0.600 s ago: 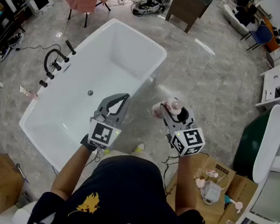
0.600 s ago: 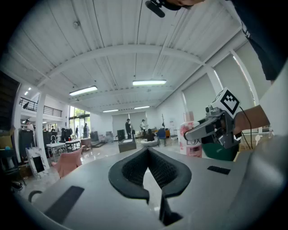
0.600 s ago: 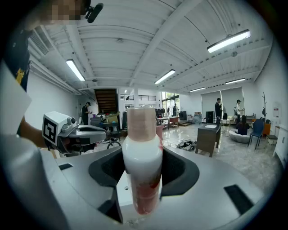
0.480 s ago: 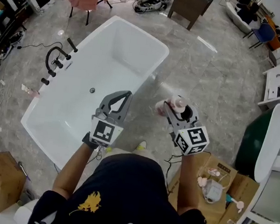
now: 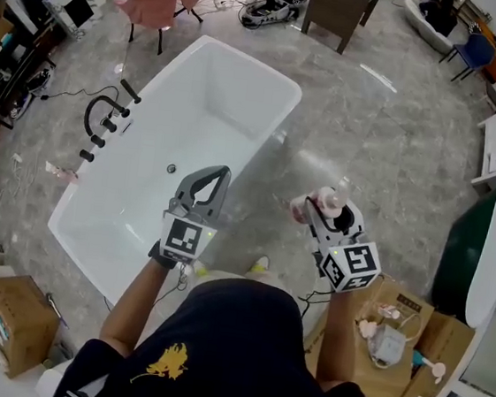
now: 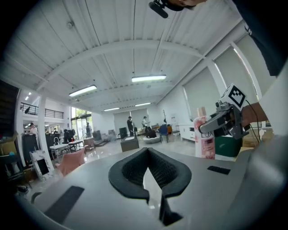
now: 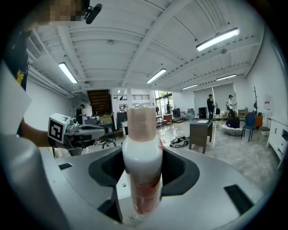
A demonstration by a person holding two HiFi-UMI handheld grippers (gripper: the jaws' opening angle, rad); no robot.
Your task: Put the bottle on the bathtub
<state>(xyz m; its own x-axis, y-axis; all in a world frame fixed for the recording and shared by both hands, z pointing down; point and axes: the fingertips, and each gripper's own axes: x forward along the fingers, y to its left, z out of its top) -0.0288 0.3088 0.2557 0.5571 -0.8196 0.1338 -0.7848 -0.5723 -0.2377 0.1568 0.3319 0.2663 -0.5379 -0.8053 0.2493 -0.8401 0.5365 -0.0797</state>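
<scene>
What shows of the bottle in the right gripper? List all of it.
The bottle is slim and rounded. It looks like white plastic, with a tall pinkish cap and a red-pink label low on its body. It stands upright with the cap on, clamped at its lower body by the right gripper, whose pads press on both sides. It is held in the air over the grey floor, to the right of the white bathtub, and touches nothing else.

The bottle (image 5: 327,199) is largely covered by the right tongs (image 5: 313,209) in the head view; its label print is blurred in the right gripper view; the near rim of the bathtub (image 5: 242,95) is hidden behind the left tongs (image 5: 217,174).
</scene>
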